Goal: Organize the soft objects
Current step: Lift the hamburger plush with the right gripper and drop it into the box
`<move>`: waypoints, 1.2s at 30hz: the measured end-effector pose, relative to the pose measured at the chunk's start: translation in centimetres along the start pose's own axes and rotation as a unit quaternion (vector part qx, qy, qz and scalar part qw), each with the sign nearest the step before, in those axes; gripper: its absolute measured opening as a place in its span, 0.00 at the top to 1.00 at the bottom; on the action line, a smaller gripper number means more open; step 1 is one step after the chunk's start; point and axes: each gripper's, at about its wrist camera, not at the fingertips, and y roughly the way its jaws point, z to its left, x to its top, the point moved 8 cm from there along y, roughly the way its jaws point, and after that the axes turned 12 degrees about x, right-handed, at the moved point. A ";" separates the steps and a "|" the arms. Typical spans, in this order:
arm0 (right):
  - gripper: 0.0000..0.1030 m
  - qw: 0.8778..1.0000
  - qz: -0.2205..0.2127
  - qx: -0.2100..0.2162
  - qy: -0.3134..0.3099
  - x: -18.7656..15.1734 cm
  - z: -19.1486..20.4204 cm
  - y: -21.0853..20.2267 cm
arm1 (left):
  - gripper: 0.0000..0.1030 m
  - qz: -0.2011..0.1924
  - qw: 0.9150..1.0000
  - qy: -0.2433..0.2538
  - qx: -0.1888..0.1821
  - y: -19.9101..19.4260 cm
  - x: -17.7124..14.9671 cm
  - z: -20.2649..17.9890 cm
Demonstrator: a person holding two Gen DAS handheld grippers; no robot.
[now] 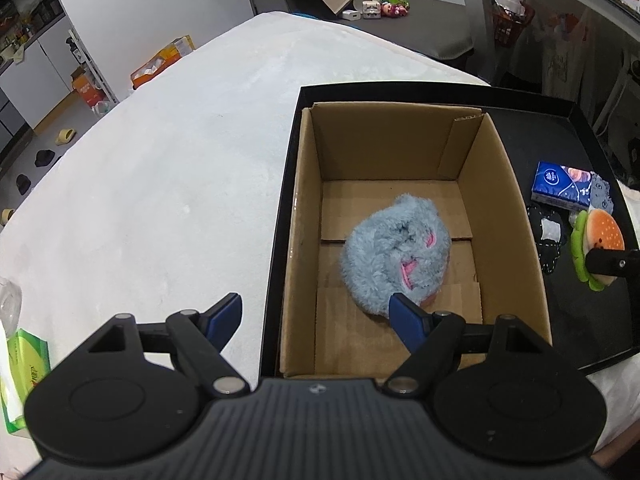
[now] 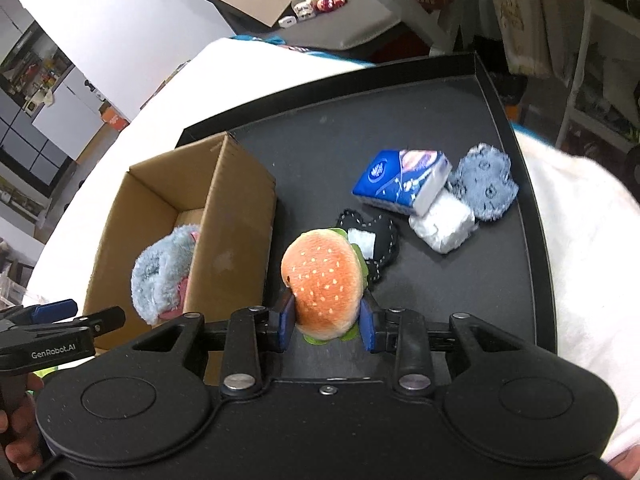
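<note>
A fluffy blue plush (image 1: 394, 258) with pink spots lies on the floor of an open cardboard box (image 1: 508, 184); the same plush (image 2: 162, 276) shows behind the wall of the box (image 2: 236, 240). My left gripper (image 1: 316, 316) hovers open above the box's near end, nothing between its fingers. My right gripper (image 2: 328, 322) is shut on a plush hamburger (image 2: 324, 280), lifted off the black tray (image 2: 500, 300). The hamburger (image 1: 600, 244) appears at the right edge of the left wrist view. A black heart-shaped cushion (image 2: 374, 242) lies behind it.
On the tray lie a blue tissue pack (image 2: 400, 180), a white wrapped bundle (image 2: 444, 222) and a blue-grey fuzzy pad (image 2: 486, 188). The tray rests on a white fleecy surface (image 1: 160, 180). A green tissue box (image 1: 24, 376) sits at the near left.
</note>
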 end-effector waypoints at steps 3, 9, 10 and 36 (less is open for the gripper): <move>0.68 1.000 -0.002 -0.003 -0.006 0.4 0.5 -0.2 | 0.23 -0.002 1.000 -0.004 -0.003 0.0 0.0 0.3; 0.67 1.000 -0.010 -0.005 -0.023 1.7 2.1 -0.9 | 0.23 -0.003 1.000 -0.018 -0.011 0.3 0.1 0.9; 0.67 1.000 -0.013 -0.007 -0.027 1.9 2.4 -1.0 | 0.23 -0.003 1.000 -0.021 -0.012 0.4 0.1 1.0; 0.65 0.997 -0.014 0.005 -0.076 4.4 10.4 1.0 | 0.74 0.004 0.993 -0.074 -0.087 3.1 -1.1 2.7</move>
